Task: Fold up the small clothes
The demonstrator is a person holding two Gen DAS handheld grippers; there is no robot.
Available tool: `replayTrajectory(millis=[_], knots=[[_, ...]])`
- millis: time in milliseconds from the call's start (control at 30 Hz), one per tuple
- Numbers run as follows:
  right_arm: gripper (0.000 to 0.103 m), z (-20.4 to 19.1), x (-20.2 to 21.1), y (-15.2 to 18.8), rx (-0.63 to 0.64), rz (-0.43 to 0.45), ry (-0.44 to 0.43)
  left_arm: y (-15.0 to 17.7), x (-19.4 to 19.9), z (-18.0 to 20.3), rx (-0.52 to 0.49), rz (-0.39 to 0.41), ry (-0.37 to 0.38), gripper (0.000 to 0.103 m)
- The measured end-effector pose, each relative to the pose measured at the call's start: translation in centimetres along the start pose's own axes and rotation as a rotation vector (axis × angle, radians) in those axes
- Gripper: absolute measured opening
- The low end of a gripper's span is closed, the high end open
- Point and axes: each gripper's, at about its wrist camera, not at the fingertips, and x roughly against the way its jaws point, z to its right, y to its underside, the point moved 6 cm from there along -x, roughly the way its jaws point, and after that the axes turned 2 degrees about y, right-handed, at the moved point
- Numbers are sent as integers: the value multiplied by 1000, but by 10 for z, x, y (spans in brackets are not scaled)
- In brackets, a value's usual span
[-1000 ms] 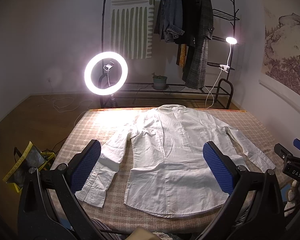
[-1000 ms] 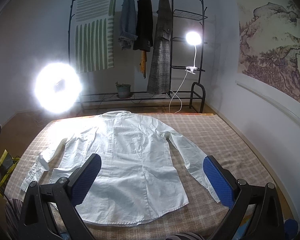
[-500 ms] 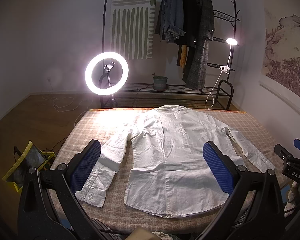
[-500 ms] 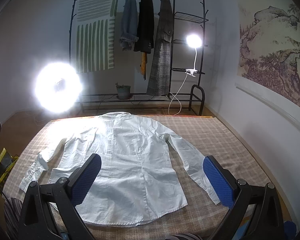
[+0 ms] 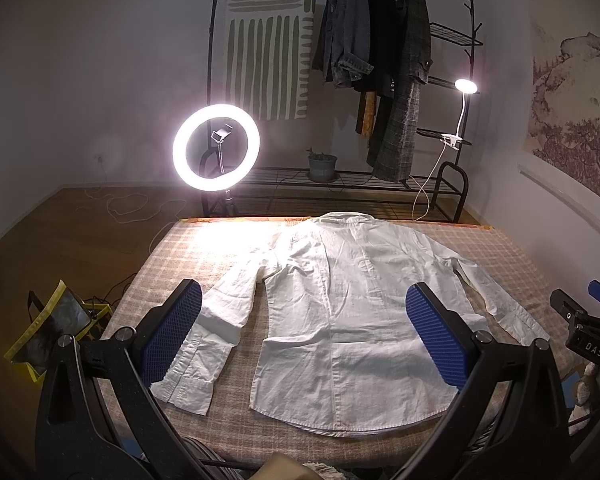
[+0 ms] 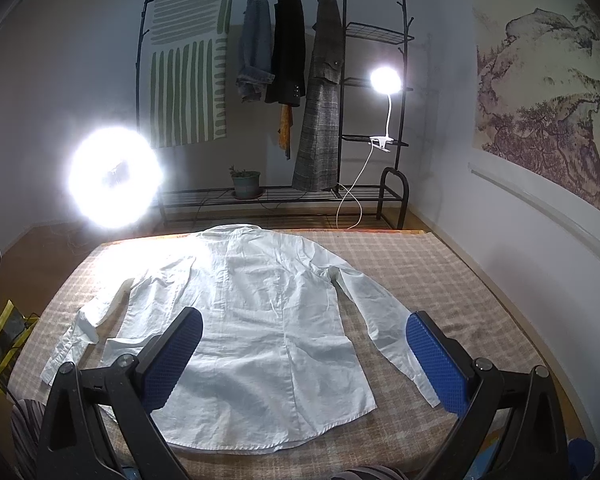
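2 grippers, left gripper (image 5: 302,332) and right gripper (image 6: 304,358), hung spread and empty over the flat white shirt (image 5: 352,304); probably best pinching each sleeve (image 6: 384,320) cuff first.

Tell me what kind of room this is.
Probably a bedroom set up for filming. A white shirt lies flat on a checked bed cover, a clothes rack with hung coats stands at the far wall, and a lit ring light faces the bed.

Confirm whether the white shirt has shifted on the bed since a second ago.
No. The white shirt lies unmoved, collar still at the bed's far edge.
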Motion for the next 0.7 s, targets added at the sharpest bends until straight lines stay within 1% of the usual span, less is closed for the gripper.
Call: replayTrajectory(millis=[333,533,700], knots=[[103,-3,-2,1,7,-4,1,-2,-3,0,2,-12,-2,103],[103,-6,-5,2,10,-6,8,-7,-7,2,-1,-10,-19,103],[103,-11,-5,0,15,-10,1,-3,-21,-6,6,-16,-30,103]])
